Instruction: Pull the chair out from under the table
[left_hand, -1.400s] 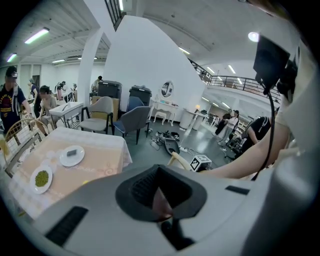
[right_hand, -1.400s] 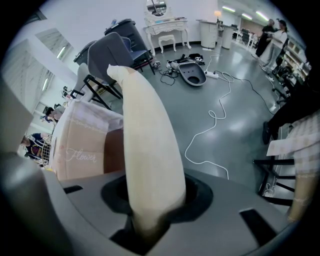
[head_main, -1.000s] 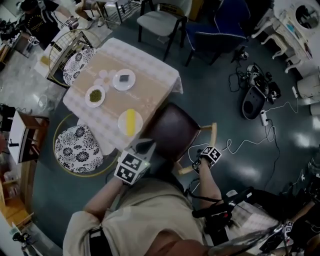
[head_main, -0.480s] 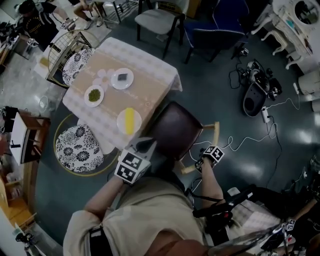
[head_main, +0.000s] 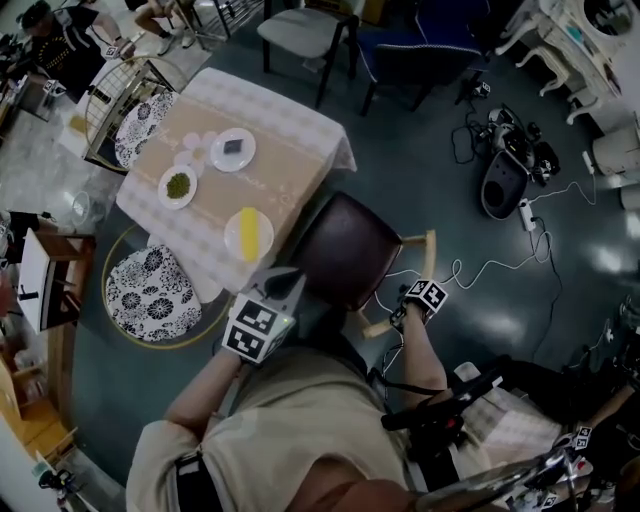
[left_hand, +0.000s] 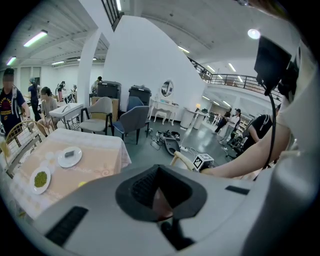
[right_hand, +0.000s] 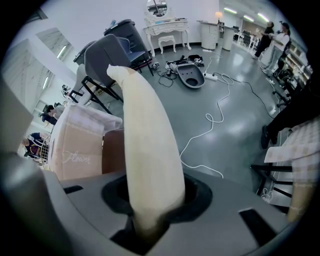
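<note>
The chair has a dark brown seat (head_main: 345, 248) and a pale curved wooden back rail (head_main: 428, 250), and its front is tucked under the table (head_main: 300, 150) with the checked cloth. My right gripper (head_main: 405, 312) points steeply down and is shut on the back rail (right_hand: 150, 145), which runs up between its jaws. My left gripper (head_main: 283, 287) sits at the seat's near left edge. A brown piece of the chair (left_hand: 159, 200) shows between its closed jaws. The rail and the right gripper's marker cube (left_hand: 202, 161) appear in the left gripper view.
Three plates of food (head_main: 248, 234) stand on the table. Patterned round stools (head_main: 150, 295) sit at its left side. A white cable (head_main: 470, 270) and a dark device (head_main: 500, 185) lie on the floor to the right. Grey and blue chairs (head_main: 420, 50) stand beyond the table.
The chair and my right gripper have slid a little away from the table, towards me. The left gripper keeps its place on the chair.
</note>
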